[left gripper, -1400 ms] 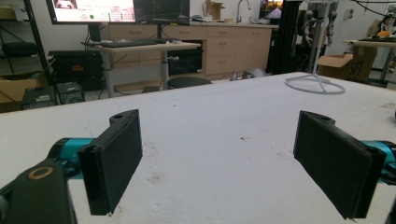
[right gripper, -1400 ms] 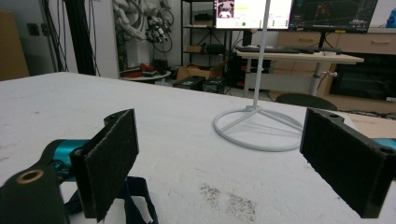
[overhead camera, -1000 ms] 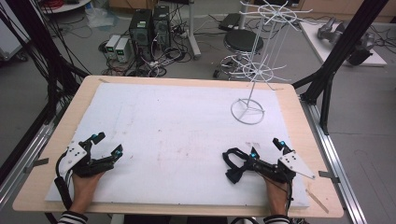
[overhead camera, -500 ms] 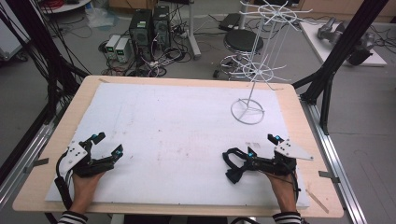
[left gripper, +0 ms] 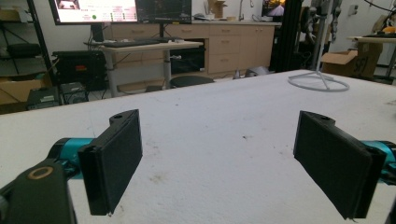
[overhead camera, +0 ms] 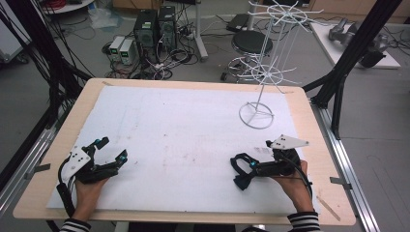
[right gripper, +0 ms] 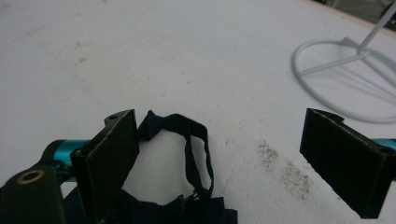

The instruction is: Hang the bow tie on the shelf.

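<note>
A black strap with a loop (overhead camera: 240,170) lies on the white sheet (overhead camera: 193,121) near the table's front right. My right gripper (overhead camera: 259,154) hovers open right over it. In the right gripper view the strap (right gripper: 177,210) sits under and beside the left jaw of that gripper (right gripper: 233,158), and nothing is between the pads. My left gripper (overhead camera: 112,149) rests open at the front left. The left gripper view shows bare sheet between that gripper's (left gripper: 233,158) wide-apart jaws.
A white wire display stand (overhead camera: 256,116) rises at the back right of the table. Its ring base (right gripper: 345,70) lies just beyond my right gripper and appears farther off as the ring base (left gripper: 318,81). Black frame posts flank the table; computers and cables sit behind it.
My right gripper has turned and shifted a little up and left, its grey plate swinging toward the stand. The strap and the left gripper have stayed put.
</note>
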The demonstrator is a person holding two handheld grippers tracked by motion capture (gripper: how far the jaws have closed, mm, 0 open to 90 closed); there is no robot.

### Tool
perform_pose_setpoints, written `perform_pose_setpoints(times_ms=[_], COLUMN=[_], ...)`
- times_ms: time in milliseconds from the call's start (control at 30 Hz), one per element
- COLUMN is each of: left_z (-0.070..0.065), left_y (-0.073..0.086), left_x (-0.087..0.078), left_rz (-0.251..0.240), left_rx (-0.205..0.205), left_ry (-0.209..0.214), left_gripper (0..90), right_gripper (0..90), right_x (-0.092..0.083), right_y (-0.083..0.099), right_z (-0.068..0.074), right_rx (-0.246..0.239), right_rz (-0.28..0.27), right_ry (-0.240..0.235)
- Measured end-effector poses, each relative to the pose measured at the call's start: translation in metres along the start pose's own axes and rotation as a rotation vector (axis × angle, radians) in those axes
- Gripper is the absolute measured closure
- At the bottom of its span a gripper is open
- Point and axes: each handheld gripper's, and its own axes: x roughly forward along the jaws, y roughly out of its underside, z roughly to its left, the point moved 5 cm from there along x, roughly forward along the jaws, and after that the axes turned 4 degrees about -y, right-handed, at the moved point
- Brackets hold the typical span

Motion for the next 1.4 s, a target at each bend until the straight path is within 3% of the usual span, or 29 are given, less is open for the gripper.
perform_pose_setpoints(times_ms=[133,333,733,767,833,900,1100,1400], left_z=[0.000,0.000,0.000,0.000,0.000,0.000,0.000,0.001], left_y=[0.000,0.000,0.000,0.000,0.000,0.000,0.000,0.000], left_x=[0.000,0.000,0.000,0.000,0.000,0.000,0.000,0.000], left_rz=[-0.001,-0.002,-0.001,-0.001,-0.001,0.000,0.000,0.002], left_rx=[0.000,0.002,0.002,0.002,0.002,0.002,0.002,0.002], left_ry=[-0.008,-0.011,-0.012,-0.012,-0.012,-0.012,-0.011,-0.012], left_gripper=[15.9,15.9,15.9,15.9,15.9,15.9,16.0,16.0], right_gripper=[15.4,16.4,27.7,32.1,32.8,34.7,41.4,54.5], right_x=[0.004,0.011,0.018,0.020,0.022,0.024,0.029,0.035], right_y=[-0.004,-0.006,-0.001,0.000,0.001,0.002,0.005,0.009], right_z=[0.001,-0.002,-0.007,-0.007,-0.009,-0.008,-0.006,-0.005], right_rx=[-0.036,-0.025,0.031,0.041,0.048,0.063,0.055,0.028], right_rz=[0.096,0.183,0.254,0.264,0.279,0.297,0.333,0.401], right_ry=[-0.034,-0.052,-0.071,-0.079,-0.060,-0.078,-0.095,-0.086])
